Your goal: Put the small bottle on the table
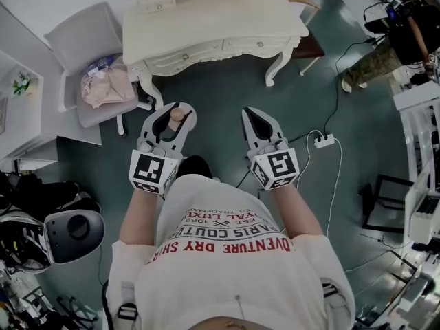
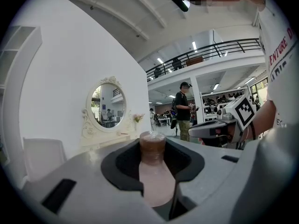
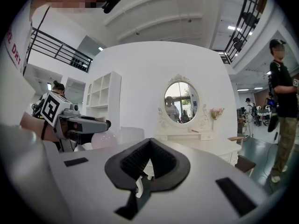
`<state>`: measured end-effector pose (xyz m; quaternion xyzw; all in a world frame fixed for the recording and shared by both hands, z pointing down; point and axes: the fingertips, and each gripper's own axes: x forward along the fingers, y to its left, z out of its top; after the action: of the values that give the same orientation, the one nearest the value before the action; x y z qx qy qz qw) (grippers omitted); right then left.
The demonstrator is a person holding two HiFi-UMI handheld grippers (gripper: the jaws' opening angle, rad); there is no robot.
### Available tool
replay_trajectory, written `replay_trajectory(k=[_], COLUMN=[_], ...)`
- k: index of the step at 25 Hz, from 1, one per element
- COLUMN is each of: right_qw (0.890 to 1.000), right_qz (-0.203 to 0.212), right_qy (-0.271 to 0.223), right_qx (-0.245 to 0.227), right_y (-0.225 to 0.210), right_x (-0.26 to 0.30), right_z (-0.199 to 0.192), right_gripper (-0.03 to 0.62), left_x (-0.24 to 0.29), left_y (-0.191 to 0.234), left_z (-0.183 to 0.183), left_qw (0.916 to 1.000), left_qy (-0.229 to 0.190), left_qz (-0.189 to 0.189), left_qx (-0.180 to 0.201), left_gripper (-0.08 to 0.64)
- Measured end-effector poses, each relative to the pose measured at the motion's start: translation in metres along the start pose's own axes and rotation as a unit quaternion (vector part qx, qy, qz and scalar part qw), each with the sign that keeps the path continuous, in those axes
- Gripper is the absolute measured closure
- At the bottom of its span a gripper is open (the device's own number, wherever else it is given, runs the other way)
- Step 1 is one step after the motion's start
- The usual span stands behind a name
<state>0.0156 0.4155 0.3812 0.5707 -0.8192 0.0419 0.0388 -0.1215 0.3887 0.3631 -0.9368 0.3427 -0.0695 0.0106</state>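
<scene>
The small bottle, pale pink with a brown cap, stands upright between the jaws of my left gripper, which is shut on its body. In the head view the small bottle shows between the two grey fingers, above the teal floor and short of the cream dressing table. My right gripper hovers beside the left one at about the same height. Its jaws meet at the tips with nothing between them, as the right gripper view also shows. The dressing table with its oval mirror stands ahead.
A white chair holding a pink bag stands left of the table. A power strip and white cable lie on the floor to the right. A person stands at far right. Equipment clutters the lower left.
</scene>
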Motion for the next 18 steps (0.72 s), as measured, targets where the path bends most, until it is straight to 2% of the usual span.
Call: replay_trajectory(k=[9,18], right_qw=[1.000,1.000], right_qz=[-0.001,-0.021], right_qy=[0.010,0.016], right_qx=[0.005,0.004], right_y=[-0.028,-0.076], right_x=[0.065,0.179], right_z=[-0.002,0.020], right_gripper=[0.594,0.594], left_x=[0.054,0.137], left_y=[0.049,0.148], left_z=[-0.010,0.001], left_qw=[0.9999,0.9997], left_qy=[0.008,0.006], left_qz=[-0.006,-0.023], left_qx=[-0.006,-0.009], left_gripper=[0.419,0.419])
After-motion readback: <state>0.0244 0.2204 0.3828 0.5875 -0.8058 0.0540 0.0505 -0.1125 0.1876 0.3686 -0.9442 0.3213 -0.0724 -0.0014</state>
